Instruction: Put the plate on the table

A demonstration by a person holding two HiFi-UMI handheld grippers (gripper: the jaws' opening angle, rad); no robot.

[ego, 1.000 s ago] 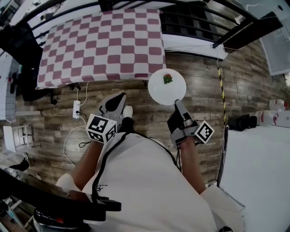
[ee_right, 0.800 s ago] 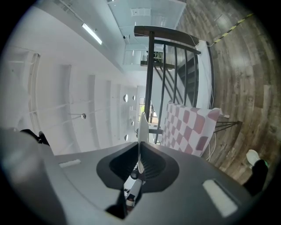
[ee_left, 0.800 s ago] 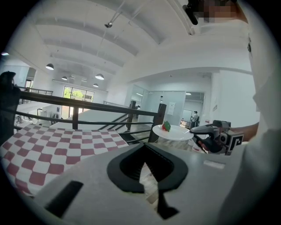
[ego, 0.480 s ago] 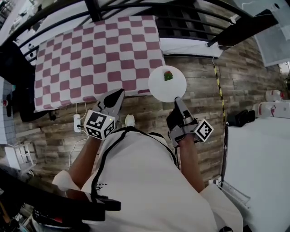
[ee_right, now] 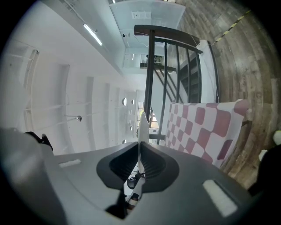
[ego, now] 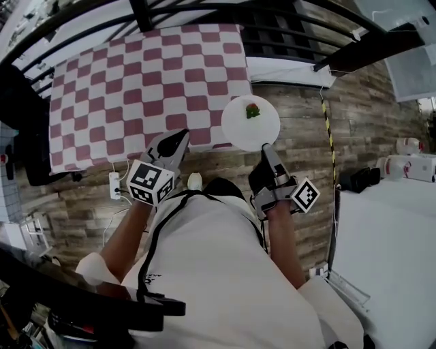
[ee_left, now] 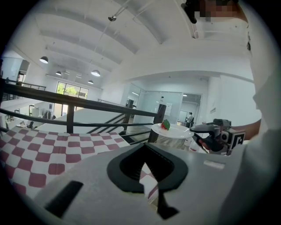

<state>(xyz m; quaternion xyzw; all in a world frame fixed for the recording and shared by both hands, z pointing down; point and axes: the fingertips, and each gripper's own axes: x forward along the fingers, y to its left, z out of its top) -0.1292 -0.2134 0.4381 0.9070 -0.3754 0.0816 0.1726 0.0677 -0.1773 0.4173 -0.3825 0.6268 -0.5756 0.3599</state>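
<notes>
A white plate (ego: 250, 124) with a small red and green piece of food (ego: 253, 110) on it hangs level over the near right corner of the table (ego: 136, 88), which wears a red and white checked cloth. My right gripper (ego: 264, 147) is shut on the plate's near rim. In the right gripper view the plate (ee_right: 142, 127) shows edge-on as a thin white line between the jaws. My left gripper (ego: 182, 134) is shut and holds nothing, hovering at the table's front edge, left of the plate. The left gripper view shows the plate (ee_left: 173, 130) and the right gripper (ee_left: 215, 132) off to its right.
A black metal railing (ego: 204, 10) runs behind the table. On the wooden floor lie a white power strip (ego: 114, 183) with cables, a black object (ego: 357, 180) and white bottles (ego: 409, 163). A large white surface (ego: 388, 252) fills the right side.
Both grippers and the plate have come closer to the table. The plate, over bare floor before, now overlaps the table's near right corner. The right grip on it is unchanged.
</notes>
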